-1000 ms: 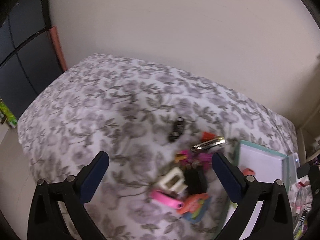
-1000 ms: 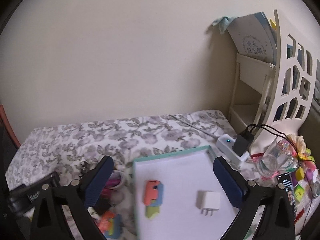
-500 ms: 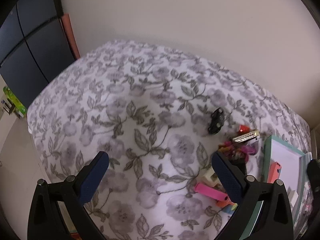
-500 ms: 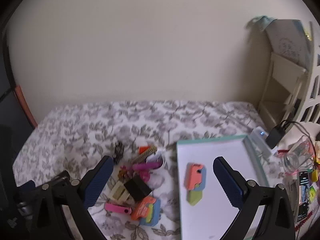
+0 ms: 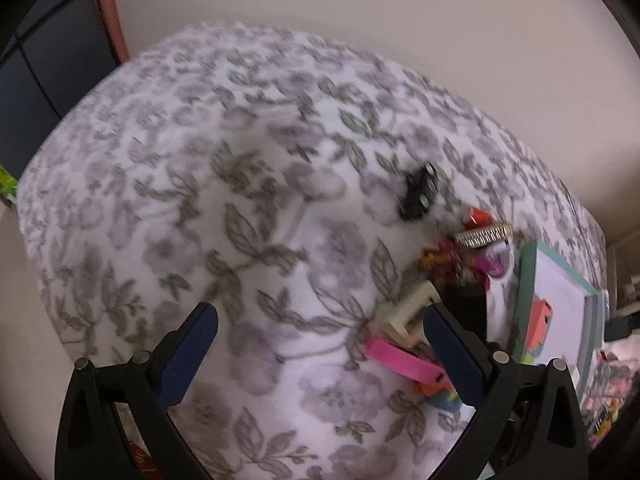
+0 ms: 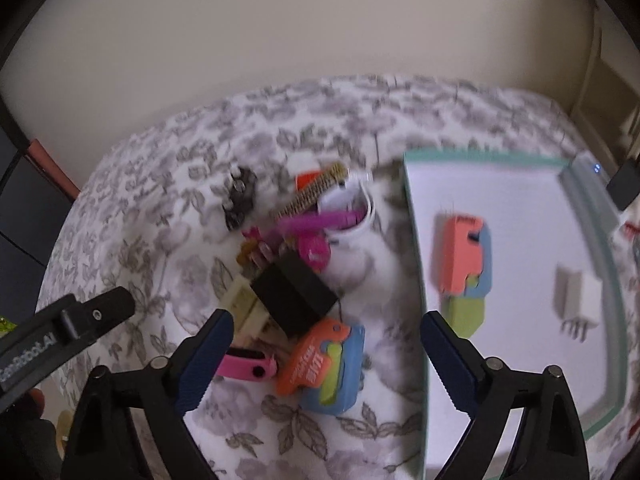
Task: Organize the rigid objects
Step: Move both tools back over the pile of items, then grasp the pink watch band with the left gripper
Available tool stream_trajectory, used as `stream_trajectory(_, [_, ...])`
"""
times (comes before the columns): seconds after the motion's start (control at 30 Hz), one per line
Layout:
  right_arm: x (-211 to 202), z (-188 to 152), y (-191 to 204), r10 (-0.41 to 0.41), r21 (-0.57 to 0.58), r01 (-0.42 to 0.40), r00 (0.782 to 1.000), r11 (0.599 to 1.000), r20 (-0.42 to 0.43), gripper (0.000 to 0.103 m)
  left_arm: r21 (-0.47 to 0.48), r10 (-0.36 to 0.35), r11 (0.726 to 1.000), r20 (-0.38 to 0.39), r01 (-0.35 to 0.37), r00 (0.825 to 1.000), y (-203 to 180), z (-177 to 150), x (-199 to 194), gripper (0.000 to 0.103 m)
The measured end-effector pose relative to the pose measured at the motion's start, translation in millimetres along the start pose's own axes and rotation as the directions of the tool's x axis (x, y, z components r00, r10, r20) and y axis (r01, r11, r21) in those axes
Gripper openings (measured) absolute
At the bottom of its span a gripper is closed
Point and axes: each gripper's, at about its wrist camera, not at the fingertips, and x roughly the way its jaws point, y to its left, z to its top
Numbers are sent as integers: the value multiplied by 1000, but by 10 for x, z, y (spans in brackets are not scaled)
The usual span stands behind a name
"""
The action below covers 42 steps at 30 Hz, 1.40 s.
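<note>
A pile of small objects lies on the floral cloth: a black box (image 6: pixel 294 294), a cream block (image 6: pixel 244 308), a pink stick (image 6: pixel 246 366), an orange-blue-green toy (image 6: pixel 326 364), a black toy car (image 6: pixel 239 196), a gold bar (image 6: pixel 314 194) and a white cup (image 6: pixel 352 210). A white tray with a teal rim (image 6: pixel 414 248) holds an orange-blue-green toy (image 6: pixel 464 264) and a white plug (image 6: pixel 578 300). My right gripper (image 6: pixel 326 332) is open above the pile. My left gripper (image 5: pixel 320 330) is open over the cloth, left of the pile (image 5: pixel 412 320).
The floral cloth (image 5: pixel 200 200) covers the whole surface up to a beige wall. A dark cabinet (image 5: pixel 36 60) stands at the left. A black charger (image 6: pixel 624 184) and clutter sit right of the tray. The left gripper's body (image 6: pixel 64 328) shows in the right wrist view.
Both grippers have moved closer to the cloth. The right view has swung left and down over the pile. Both stay open.
</note>
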Motion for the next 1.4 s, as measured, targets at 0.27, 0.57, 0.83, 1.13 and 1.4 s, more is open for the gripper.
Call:
stream_trajectory(0.27, [220, -89, -85, 3, 32, -1, 997, 999, -79, 87, 37, -21, 999, -107, 25, 994, -218, -77, 295, 102])
stream_trajectory(0.57, [361, -125, -111, 10, 39, -6, 994, 999, -113, 85, 49, -12, 999, -161, 20, 987, -306, -111, 446, 102])
stream_trajectory(0.83, [468, -149, -96, 25, 32, -21, 989, 999, -148, 84, 38, -27, 999, -214, 36, 977, -330, -144, 532, 102])
stream_trajectory(1.13, [575, -194, -38, -2, 6, 3, 985, 1000, -174, 80, 15, -49, 998, -255, 55, 966, -359, -204, 619, 101])
stream_trajectory(1.4, [574, -221, -27, -34, -18, 31, 985, 999, -167, 65, 22, 0, 1000, -253, 5, 967, -217, -234, 668, 101])
